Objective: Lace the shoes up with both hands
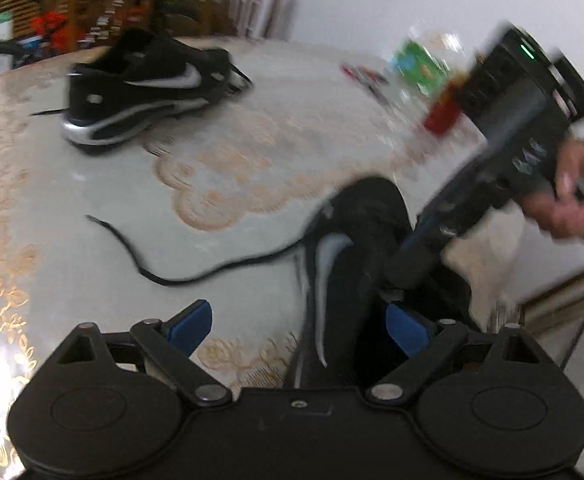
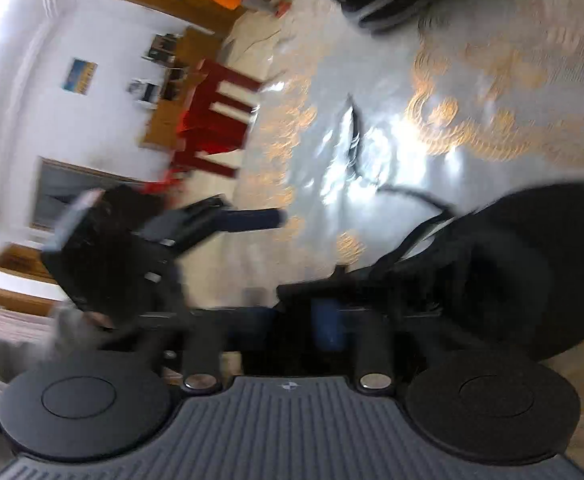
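The left gripper (image 1: 298,320) stands released: its two blue-padded fingers (image 1: 189,322) are spread wide and press on nothing, though the near shoe (image 1: 356,248) rises between them. The right gripper (image 1: 402,268) is clenched; its tip is buried at the collar of that same shoe. Blur prevents any ruling on whether a lace strand is pinched there, so what it grips, if anything, cannot be told.

Count: two black shoes with silver trim, two grippers, and one loose lace (image 1: 179,268) clearly traceable. A second short dark strand shows beside the far shoe (image 1: 143,88); its origin is unclear.

Position of the task's things: the near shoe sits on the desk (image 1: 251,160) at the bottom edge of the left wrist view, its long axis running from 6 o'clock toward 12, slightly toward 1. The far shoe lies on its side at 11 o'clock, well apart. The lace leaves the near shoe's upper and trails across the desk toward 9 to 10 o'clock, ending free.

Governing relation: judged from this layout, the free lace end lies at 10 o'clock from the left fingers, clear of the right gripper, which comes in from 2 o'clock. The left hand is therefore nearer to the lace, while the right is placed to steady the shoe. The person's right hand (image 1: 568,196) is visible on the handle.

In the right wrist view, the shoe (image 2: 512,264) fills the lower right, beside the fingers.
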Available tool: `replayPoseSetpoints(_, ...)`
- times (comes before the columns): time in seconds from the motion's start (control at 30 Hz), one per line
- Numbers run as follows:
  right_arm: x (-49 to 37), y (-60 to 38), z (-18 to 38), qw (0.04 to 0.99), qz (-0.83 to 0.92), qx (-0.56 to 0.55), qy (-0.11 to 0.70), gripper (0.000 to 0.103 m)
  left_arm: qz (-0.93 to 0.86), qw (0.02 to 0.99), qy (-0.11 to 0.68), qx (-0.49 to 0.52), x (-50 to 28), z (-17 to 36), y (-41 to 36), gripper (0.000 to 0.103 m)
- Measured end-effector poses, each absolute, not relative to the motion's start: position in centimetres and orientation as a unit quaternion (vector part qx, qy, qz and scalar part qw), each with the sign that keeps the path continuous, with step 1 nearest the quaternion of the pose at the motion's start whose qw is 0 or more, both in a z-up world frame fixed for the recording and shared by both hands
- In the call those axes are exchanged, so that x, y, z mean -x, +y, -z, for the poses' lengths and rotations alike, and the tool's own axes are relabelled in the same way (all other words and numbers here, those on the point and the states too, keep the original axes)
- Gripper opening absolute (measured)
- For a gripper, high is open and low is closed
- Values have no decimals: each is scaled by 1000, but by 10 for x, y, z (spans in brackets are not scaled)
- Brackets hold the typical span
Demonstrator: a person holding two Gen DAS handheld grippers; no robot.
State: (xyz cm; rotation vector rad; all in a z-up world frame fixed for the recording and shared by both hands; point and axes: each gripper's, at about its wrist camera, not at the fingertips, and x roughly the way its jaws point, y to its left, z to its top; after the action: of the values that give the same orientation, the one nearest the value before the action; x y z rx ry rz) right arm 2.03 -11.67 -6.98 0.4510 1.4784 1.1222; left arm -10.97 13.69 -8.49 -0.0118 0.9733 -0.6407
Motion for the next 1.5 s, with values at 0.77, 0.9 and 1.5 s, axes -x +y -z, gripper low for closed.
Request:
replayPoseSetpoints(0.77, 0, -142, 30, 447, -601, -413, 518, 3, 303, 788, 533, -60, 84, 125, 93, 47)
replayPoseSetpoints(0.9, -3, -161, 18, 466, -585, -435, 501, 3, 278, 793, 542, -15, 89, 128, 104, 55)
replayPoseSetpoints(1.5, -40, -185, -60, 521, -631, -433, 378, 3, 81, 820, 520, 224, 93, 143, 71, 60)
